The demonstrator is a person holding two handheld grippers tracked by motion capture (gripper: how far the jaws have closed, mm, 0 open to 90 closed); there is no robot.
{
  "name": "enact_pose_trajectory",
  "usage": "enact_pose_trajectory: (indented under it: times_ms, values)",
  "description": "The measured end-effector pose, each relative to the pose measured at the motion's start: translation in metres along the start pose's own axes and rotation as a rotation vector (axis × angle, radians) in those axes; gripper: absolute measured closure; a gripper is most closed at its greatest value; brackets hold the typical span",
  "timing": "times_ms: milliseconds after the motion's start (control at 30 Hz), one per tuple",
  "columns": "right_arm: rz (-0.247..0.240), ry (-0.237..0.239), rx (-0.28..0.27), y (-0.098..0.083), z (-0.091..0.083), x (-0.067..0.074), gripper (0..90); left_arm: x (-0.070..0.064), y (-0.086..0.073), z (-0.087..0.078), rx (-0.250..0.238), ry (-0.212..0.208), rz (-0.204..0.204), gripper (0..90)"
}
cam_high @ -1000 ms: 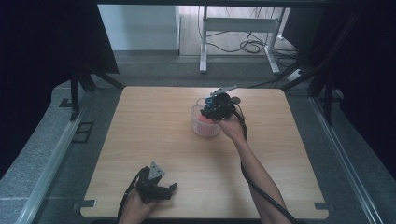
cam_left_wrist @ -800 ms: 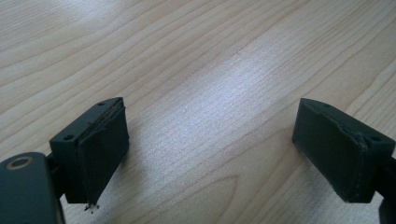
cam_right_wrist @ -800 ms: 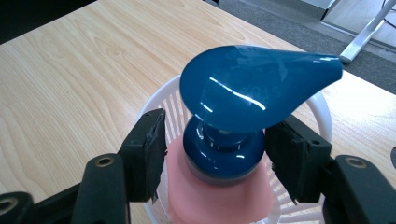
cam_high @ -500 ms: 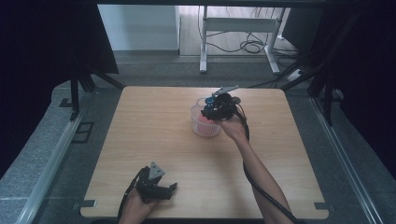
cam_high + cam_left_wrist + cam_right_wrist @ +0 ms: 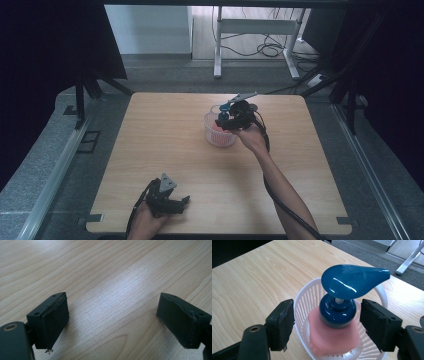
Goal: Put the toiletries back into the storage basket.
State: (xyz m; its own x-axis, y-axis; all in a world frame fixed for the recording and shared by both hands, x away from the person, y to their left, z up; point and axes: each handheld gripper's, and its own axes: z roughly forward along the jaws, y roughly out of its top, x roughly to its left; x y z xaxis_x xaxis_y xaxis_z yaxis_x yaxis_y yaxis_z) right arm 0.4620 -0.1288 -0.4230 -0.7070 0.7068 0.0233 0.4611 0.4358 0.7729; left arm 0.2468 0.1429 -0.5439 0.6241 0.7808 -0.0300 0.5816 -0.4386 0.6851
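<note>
The pink pump bottle [image 5: 334, 335] already stands in the white basket [image 5: 307, 297] at frame centre, the right gripper [image 5: 327, 326] having just opened off it; left gripper [image 5: 112, 322] idles open, lower left.

Pink pump bottle standing in a white basket

The pink plastic bottle [image 5: 332, 336] with a glossy blue pump head [image 5: 352, 281] stands upright in the white slotted plastic basket [image 5: 308, 298] on the pale wooden table [image 5: 254, 277]; the right gripper [image 5: 328, 322] has just been opening, its black fingers [image 5: 283, 322] flanking the blue collar (neither pad touching).
</note>
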Motion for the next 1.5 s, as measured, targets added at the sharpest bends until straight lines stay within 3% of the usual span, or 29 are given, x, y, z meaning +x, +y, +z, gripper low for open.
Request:
enact_pose_trajectory:
  times_ms: [767, 1500]
  values:
    - [-0.011, 0.006, 0.002, -0.007, -0.019, 0.012, 13.6, 0.000, 0.000, 0.000, 0.000, 0.001, 0.001, 10.2]
    - [-0.038, 0.026, -0.016, -0.019, -0.037, 0.021, 11.0, 0.000, 0.000, 0.000, 0.000, 0.001, 0.000, 10.2]
